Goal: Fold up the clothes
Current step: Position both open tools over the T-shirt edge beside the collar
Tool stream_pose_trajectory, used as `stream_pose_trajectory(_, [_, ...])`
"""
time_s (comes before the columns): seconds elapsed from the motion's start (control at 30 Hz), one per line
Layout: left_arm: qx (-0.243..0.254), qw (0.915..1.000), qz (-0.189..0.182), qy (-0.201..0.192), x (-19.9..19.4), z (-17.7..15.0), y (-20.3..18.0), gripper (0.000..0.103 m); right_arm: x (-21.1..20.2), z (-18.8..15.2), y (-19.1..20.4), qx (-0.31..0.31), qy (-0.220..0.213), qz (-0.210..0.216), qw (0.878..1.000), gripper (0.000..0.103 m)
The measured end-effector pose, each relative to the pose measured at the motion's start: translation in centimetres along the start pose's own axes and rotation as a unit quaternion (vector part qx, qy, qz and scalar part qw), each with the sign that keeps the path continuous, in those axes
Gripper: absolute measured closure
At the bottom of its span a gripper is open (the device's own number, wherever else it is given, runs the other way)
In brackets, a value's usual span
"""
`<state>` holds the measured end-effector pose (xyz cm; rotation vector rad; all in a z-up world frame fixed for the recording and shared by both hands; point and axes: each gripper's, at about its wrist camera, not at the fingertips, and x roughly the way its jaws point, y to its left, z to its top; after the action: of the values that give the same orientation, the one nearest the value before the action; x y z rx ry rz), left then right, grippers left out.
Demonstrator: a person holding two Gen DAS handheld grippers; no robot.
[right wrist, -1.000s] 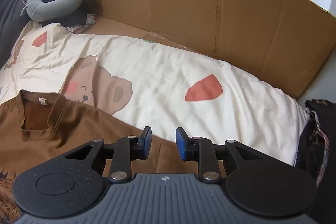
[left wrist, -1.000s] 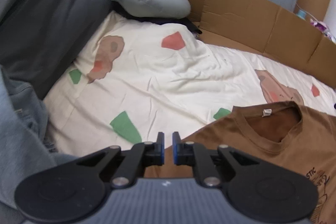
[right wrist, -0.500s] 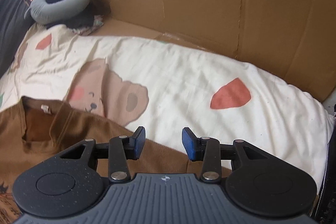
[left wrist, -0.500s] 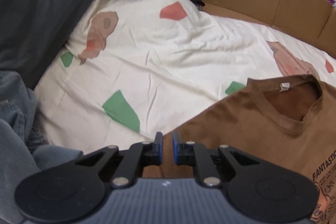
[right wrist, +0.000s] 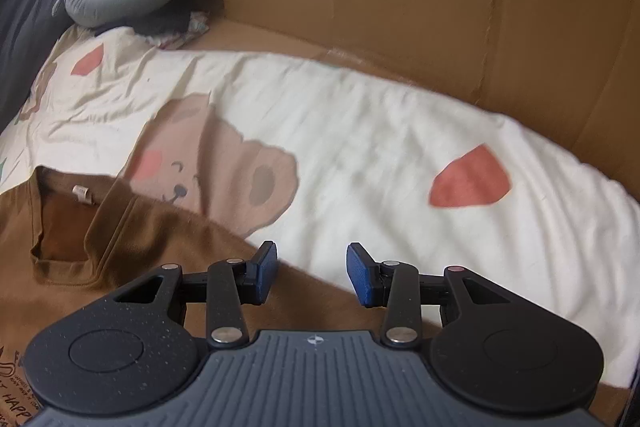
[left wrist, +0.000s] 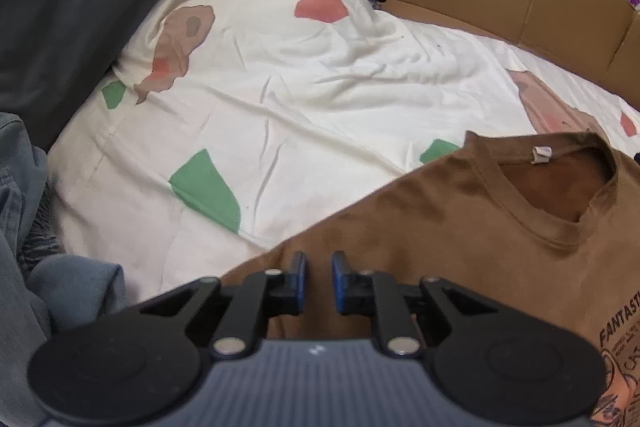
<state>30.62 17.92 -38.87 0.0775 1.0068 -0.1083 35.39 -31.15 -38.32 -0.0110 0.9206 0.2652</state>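
We see the brown T-shirt lying flat on the bed's cream quilt, print side up, its collar toward the cardboard wall (so its length runs from us to that wall). Our left tongs, over the left shoulder, have just been opening, only a narrow gap with nothing gripped. Our right tongs stand wider at the right shoulder's edge, holding nothing.

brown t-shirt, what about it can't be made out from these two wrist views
- Lower body and hem of the brown t-shirt: hidden under the left claw and cut by the frame edge, left wrist view.
- Chest print: cut by the right edge.
- Sleeve: hidden beneath the right claw, right wrist view.
- Neck label: too small to read.
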Motion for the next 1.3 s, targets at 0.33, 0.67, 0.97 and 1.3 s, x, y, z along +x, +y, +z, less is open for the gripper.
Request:
stream_pose_trajectory(0.33, [-0.008, 0.9999, -0.007, 0.011, 0.8, -2.4, -0.2, 0.087, 0.0, -1.3, 0.9, -0.046, 0.013, -0.01, 0.999, 0.057])
stream_pose_trajectory(0.67, [0.003, 0.9994, 0.004, -0.034, -1.1, -1.3, 0.7, 0.087, -0.3, -1.3, -0.1, -0.102, 0.023, -0.032, 0.994, 0.058])
stream_pose_trajectory(0.97, [0.011, 0.9993, 0.014, -0.034, -0.4, -0.8, 1.4, 0.087, 0.7, -1.6, -0.2, -0.125, 0.042, -0.041, 0.99, 0.057])
stream_pose_trajectory(1.3, [0.02, 0.9991, 0.023, -0.03, -0.5, -1.0, 2.6, 0.087, -1.0, -0.8, -0.7, -0.136, 0.037, -0.052, 0.989, 0.059])
